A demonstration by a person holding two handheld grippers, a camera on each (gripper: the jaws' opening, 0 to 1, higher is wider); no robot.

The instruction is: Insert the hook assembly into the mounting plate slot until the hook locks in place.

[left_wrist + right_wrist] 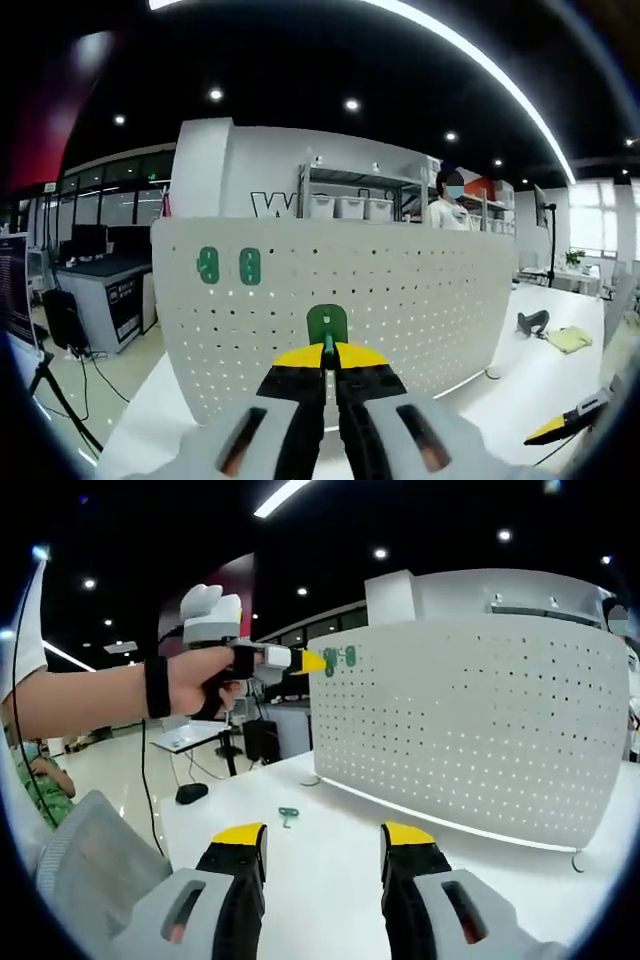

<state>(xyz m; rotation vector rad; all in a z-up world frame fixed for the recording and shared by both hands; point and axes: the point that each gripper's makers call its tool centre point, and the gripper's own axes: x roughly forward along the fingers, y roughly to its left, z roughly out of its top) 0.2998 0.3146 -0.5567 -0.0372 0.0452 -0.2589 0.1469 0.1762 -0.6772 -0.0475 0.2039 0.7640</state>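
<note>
Green hook, held: a green hook assembly (327,325) is clamped between the closed yellow-tipped jaws of the left hand-held gripper (329,352) and is pressed flat against the face of the pegboard.
Mounting plate: a white perforated pegboard (400,290) is stood upright on the white bench (330,860); its face is curved by the fisheye lens.
Hooks already mounted: two green hooks (228,266) are seated side by side on the upper left area of the pegboard, well apart from the held hook.
Left hand-held gripper, as seen from the right gripper view: it (318,662) is held by a hand (200,680) wearing a black wrist strap, with its yellow tip touching the near upper corner of the pegboard beside green parts.
Right hand-held gripper: its jaws (322,842) are spread wide with nothing between them, and it hangs above the bench.
Spare hook: one small green hook (288,815) is lying flat on the bench, between the pegboard base and the right jaws.
</note>
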